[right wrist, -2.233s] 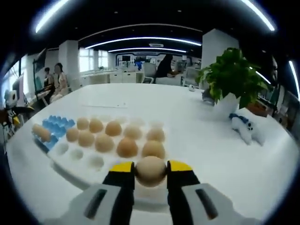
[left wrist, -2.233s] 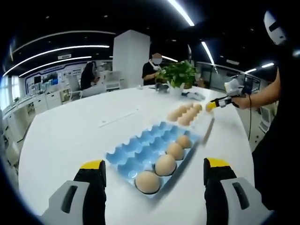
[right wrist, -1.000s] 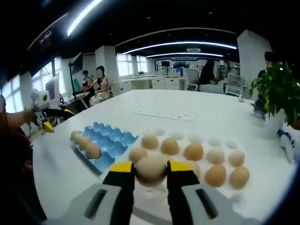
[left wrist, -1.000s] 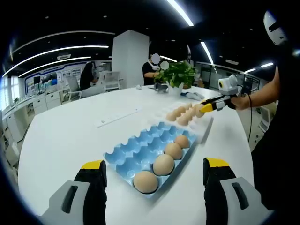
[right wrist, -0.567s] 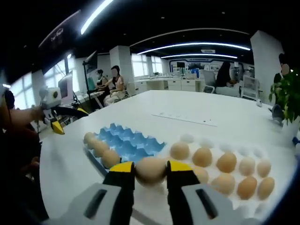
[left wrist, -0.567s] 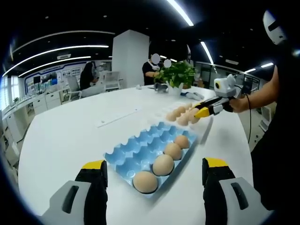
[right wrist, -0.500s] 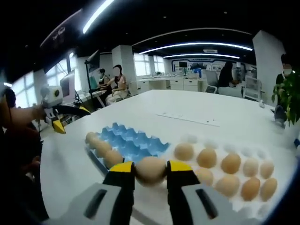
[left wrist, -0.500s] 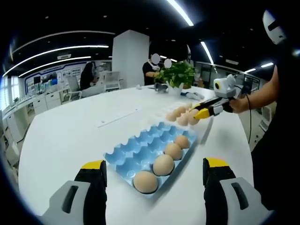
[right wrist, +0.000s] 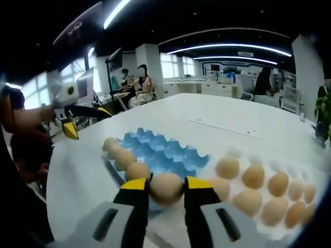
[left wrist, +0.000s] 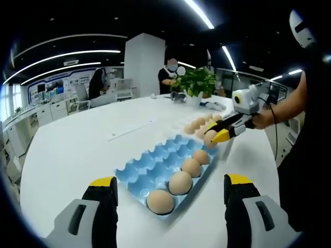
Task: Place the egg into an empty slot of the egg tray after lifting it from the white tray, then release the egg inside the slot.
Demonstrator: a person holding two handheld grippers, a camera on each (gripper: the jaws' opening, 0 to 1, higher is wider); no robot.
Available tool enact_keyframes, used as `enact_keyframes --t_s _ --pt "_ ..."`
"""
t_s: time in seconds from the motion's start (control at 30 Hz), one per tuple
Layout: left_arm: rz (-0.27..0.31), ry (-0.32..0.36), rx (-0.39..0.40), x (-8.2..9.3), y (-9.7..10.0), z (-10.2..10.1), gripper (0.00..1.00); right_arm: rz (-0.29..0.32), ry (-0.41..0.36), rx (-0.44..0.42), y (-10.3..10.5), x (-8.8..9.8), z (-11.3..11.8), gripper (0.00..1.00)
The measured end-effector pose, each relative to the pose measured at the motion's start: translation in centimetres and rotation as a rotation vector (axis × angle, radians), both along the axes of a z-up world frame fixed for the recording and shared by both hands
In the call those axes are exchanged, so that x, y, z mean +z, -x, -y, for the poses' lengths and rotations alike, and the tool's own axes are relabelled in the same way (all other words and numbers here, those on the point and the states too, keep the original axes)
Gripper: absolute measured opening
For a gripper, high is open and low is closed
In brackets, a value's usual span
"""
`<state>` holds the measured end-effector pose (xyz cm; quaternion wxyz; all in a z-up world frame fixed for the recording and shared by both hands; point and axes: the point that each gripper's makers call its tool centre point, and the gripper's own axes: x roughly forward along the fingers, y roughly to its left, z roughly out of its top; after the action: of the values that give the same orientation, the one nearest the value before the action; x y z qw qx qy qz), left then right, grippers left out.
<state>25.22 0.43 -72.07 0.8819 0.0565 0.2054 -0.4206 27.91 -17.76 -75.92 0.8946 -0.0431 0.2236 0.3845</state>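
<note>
We are carrying the egg in the right tongs, jaws closed on its two sides, yellow tips touching the shell. In the left gripper view the right tongs are hanging over the far end of the blue egg tray, egg at their tips. Four eggs are sitting in one long row of the egg tray; the other rows are looking empty. The white tray, many eggs in it, is lying just beside the blue one on the surface. The left tongs are standing wide, holding nothing, near the tray's close end.

Our judgement: we are mid-transfer. To do it well, we are centring the egg above one empty cup, lowering straight until it seats, then opening slowly, keeping clear of the neighbouring eggs.
</note>
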Motion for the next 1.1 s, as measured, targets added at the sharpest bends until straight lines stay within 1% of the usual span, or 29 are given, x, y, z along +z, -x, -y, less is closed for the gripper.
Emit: enact_keyframes --t_s 0.3,0.73,0.8,0.9,1.0,1.1 --pt "0.001 0.004 0.006 0.1 0.0 0.0 0.84 -0.016 0.007 0.035 0.3 -0.8 -0.9 0.25" --pt "-0.002 0.0 0.009 0.1 0.1 0.0 0.84 -0.043 0.022 0.051 0.4 -2.1 -0.9 0.26" --pt "-0.002 -0.001 0.009 0.0 0.1 0.0 0.84 -0.038 0.02 0.051 0.4 -2.0 -0.9 0.26" --pt "0.0 0.001 0.006 0.1 0.1 0.1 0.84 -0.019 0.037 0.065 0.5 -2.1 -1.1 0.26" --pt "0.0 0.002 0.005 0.1 0.1 0.2 0.84 -0.015 0.037 0.07 0.4 -2.1 -1.0 0.26" --pt "0.003 0.003 0.004 0.1 0.1 0.2 0.84 0.029 0.092 0.11 0.6 -2.2 -1.2 0.27"
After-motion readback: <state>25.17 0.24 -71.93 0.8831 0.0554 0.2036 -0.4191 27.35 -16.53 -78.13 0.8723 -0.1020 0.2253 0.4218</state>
